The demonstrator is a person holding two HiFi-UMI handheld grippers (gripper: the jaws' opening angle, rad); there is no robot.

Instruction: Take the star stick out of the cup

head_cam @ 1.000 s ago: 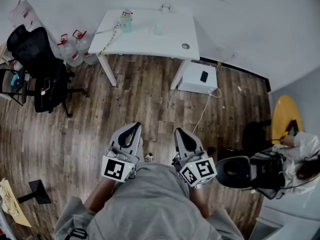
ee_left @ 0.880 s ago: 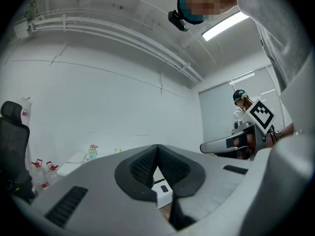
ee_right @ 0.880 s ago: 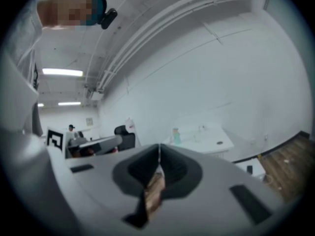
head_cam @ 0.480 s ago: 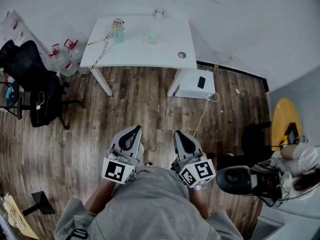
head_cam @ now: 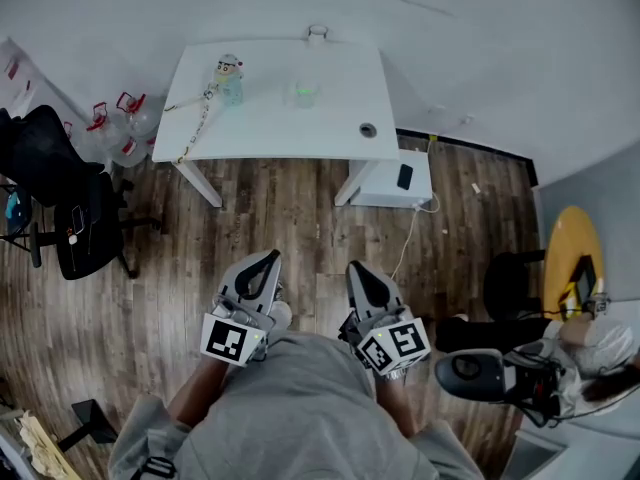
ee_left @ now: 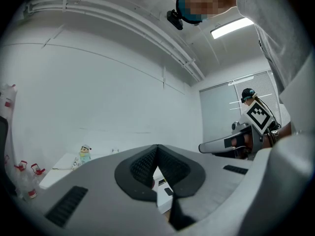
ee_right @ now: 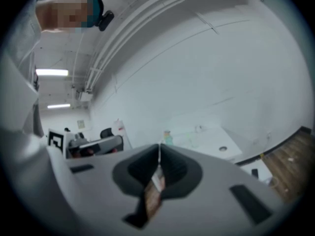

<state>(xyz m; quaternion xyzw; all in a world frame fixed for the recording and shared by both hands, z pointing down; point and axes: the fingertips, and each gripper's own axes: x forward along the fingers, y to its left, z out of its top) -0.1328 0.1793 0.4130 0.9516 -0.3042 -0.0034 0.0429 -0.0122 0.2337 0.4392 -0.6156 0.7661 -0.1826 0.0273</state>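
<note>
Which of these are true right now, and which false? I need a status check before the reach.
1. The left gripper and the right gripper are both shut and empty. True.
2. The cup stands on the white table. True.
3. The right gripper touches the cup. False: it is held close to the person's body over the wooden floor, far from the table.
4. The cup is the only thing on the table. False: a small figure and a cord are there too.
</note>
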